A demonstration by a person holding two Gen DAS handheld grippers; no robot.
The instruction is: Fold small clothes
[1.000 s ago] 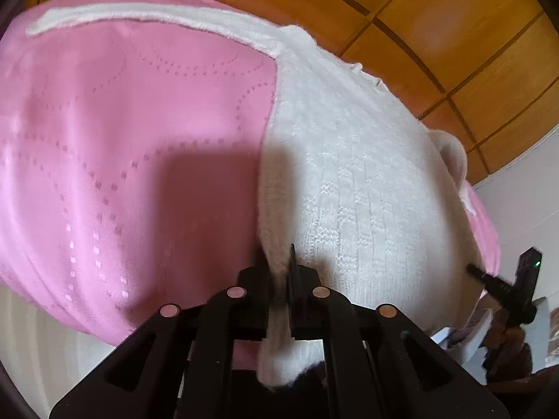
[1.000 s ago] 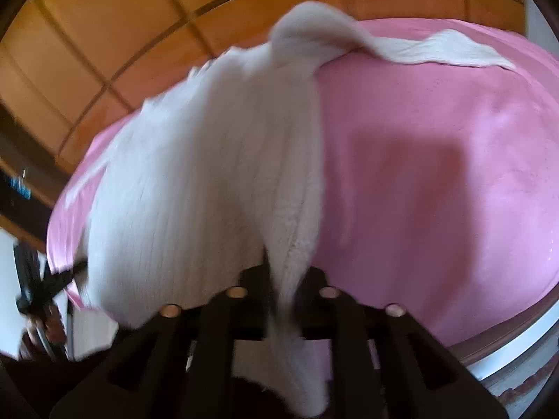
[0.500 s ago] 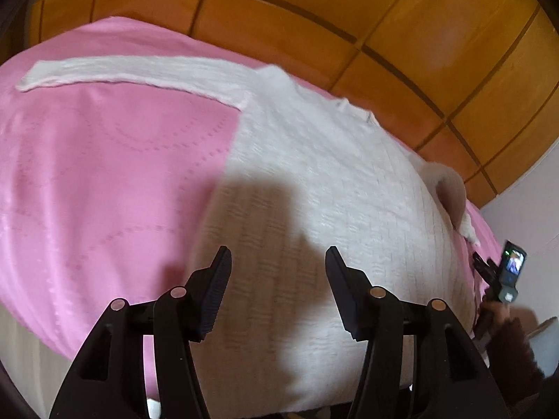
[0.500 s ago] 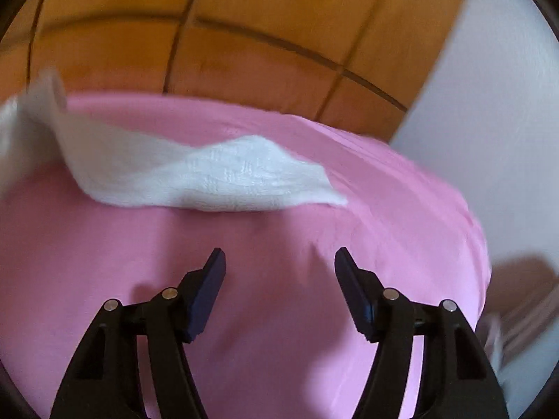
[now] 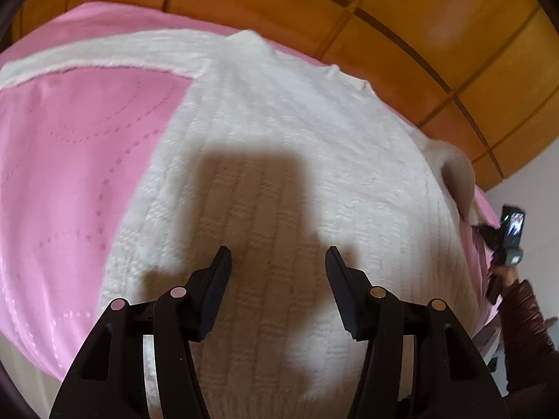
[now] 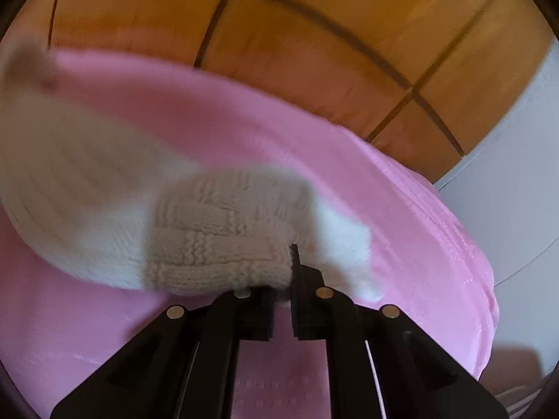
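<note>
The right gripper [image 6: 281,300] has its jaws drawn together on the ribbed cuff of a sleeve [image 6: 216,244] of the small white knitted sweater [image 5: 297,160], the knit bunched up against the black fingers and lifted a little off the cloth. The rest of that sleeve trails away to the left in a blur. The left gripper [image 5: 277,289] hangs just above the sweater's body with its jaws wide apart and nothing between them, its shadow falling on the ribbed knit below.

The sweater lies spread flat on a pink quilted bedcover [image 5: 63,160], its other sleeve [image 5: 87,56] stretched straight out to the side along the far edge. Beyond the bedcover stands a brown wooden panelled headboard [image 5: 349,10], and a pale wall [image 6: 517,174] shows to the right.

The step in hand looks to be the first sleeve fold: the pinched cuff is ready to be carried inward across the body. That move calls for a low, smooth sweep so the sleeve lands flat over the chest, while the free gripper would do well to press the body down or go for the outstretched sleeve.
</note>
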